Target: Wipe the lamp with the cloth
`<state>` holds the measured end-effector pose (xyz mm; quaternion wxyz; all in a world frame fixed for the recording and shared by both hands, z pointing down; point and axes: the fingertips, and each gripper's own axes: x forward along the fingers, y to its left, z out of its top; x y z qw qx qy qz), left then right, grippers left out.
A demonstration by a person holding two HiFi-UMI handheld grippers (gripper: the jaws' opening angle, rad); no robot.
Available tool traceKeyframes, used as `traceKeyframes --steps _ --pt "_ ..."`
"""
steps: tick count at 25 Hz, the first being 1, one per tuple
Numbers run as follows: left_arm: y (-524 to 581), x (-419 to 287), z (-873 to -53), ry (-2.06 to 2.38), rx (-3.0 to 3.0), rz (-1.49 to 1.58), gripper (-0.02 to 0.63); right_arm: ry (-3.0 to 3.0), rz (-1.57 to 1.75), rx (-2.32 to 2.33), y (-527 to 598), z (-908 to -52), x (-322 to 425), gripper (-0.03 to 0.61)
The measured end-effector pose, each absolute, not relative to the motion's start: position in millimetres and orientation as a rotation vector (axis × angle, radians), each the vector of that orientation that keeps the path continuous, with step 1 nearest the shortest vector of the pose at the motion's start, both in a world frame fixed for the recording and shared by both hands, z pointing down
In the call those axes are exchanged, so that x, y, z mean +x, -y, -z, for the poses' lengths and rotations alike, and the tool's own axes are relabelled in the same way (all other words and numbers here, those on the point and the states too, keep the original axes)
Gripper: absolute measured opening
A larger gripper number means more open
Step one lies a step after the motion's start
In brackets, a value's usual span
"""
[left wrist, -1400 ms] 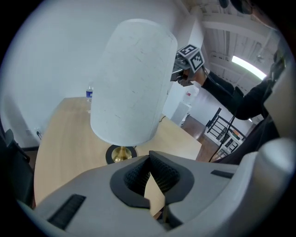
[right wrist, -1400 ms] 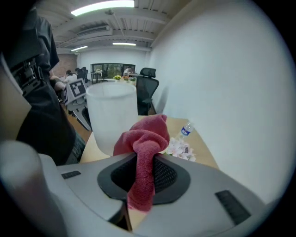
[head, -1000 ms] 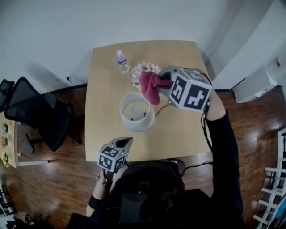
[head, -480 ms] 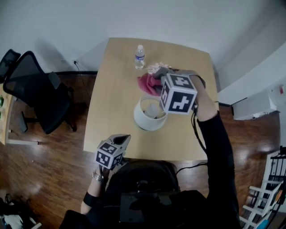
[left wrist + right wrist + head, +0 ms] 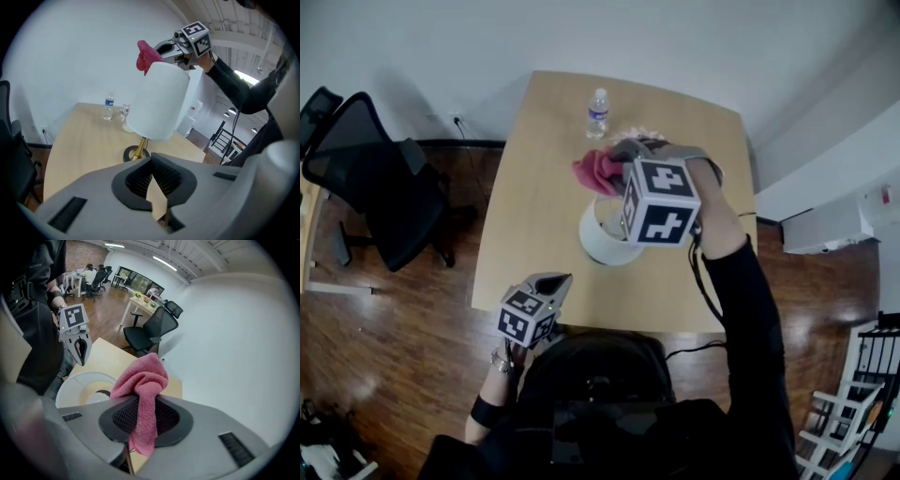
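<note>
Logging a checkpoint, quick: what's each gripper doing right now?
Left gripper: closed, empty.
Right gripper: closed on the pink cloth.

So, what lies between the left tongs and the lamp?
Only bare tabletop; the left tongs, shut and empty, sit short of the lamp. The left gripper view shows it.
</note>
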<state>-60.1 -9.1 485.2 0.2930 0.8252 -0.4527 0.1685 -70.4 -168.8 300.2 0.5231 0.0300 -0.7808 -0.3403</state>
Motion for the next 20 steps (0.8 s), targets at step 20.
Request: traceKeyframes --steps 20 --pt "2 -40 -484 1.122 2.256 -0.476 0.002 1.988 0.796 -0.115 92 -299 -63 0.069"
